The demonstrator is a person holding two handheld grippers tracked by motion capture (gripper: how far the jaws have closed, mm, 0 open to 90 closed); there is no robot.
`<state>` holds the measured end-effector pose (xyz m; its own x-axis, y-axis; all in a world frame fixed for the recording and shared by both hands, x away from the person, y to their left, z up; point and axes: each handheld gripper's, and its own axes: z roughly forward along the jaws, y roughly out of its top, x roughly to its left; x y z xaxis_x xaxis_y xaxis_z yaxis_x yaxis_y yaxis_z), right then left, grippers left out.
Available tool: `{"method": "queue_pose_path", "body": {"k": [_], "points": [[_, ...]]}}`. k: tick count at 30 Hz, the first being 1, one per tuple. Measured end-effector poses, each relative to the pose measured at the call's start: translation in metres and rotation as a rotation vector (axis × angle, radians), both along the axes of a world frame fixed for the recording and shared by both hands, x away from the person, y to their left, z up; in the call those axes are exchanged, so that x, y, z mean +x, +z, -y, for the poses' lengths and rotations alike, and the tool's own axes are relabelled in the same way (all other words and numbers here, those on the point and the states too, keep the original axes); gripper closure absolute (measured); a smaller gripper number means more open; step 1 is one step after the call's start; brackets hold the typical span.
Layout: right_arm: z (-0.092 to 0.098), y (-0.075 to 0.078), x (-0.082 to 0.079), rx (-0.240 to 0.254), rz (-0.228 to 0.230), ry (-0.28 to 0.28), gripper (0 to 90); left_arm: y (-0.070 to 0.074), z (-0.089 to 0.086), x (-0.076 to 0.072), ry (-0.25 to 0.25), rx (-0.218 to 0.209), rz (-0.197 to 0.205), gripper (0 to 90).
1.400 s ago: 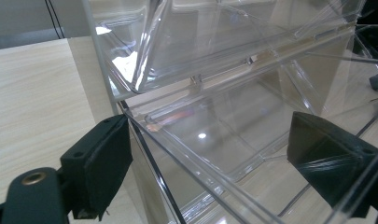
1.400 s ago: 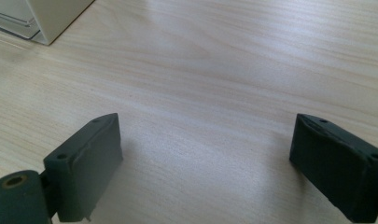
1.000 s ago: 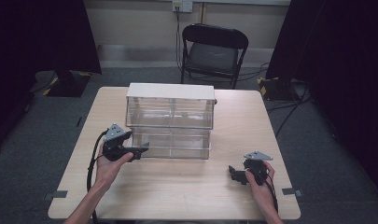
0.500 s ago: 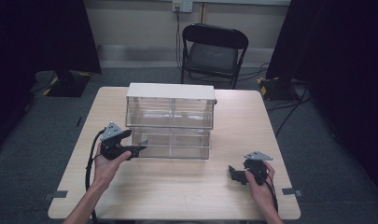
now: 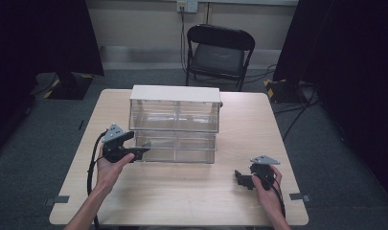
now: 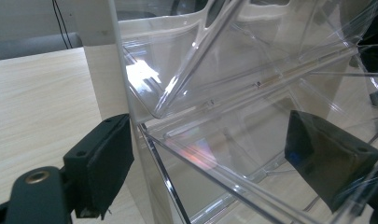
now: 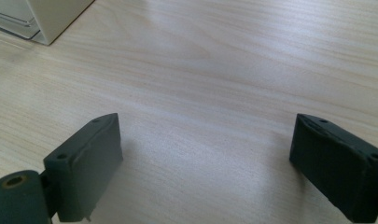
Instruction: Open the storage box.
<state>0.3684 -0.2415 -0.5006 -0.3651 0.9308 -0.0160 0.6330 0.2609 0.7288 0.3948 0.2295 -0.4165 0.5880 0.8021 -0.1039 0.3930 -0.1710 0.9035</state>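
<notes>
- Left gripper [image 5: 140, 153], left of centre in the high view: black body under a grey three-cornered plate; a black cable loops from it toward the lower left edge
- Right gripper [image 5: 240, 177], lower right: same black build, same grey plate (cable thinner-looking)
- Jaws are blocky black pads with small screw holes; a brass-ringed hole sits at the lower left corner
- Forearms bare, no sleeves

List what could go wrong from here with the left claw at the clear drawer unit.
1. The left claw is open, its jaws straddling the lower drawer's thin clear front edge; a clamp here might slip or flex the plastic.
2. The drawer unit is unbraced, with the right claw open over the table; pulling may drag the unit.
</notes>
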Motion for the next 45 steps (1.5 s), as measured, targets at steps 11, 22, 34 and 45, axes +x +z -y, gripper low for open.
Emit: {"method": "queue_pose_path", "body": {"k": [11, 22, 34, 45], "points": [[0.0000, 0.0000, 0.0000, 0.000, 0.000, 0.000, 8.3, 0.0007, -0.0001, 0.0010, 0.002, -0.001, -0.003, 15.1], [0.0000, 0.0000, 0.0000, 0.000, 0.000, 0.000, 8.4, 0.0006, 0.0004, 0.0022, 0.003, -0.013, -0.017, 14.7], [0.0000, 0.0000, 0.0000, 0.000, 0.000, 0.000, 8.4, 0.0027, -0.0015, 0.0004, -0.004, -0.029, -0.017, 15.4], [0.0000, 0.0000, 0.0000, 0.000, 0.000, -0.001, 8.4, 0.0038, -0.0019, 0.0015, 0.001, -0.039, -0.010, 15.7]]}}
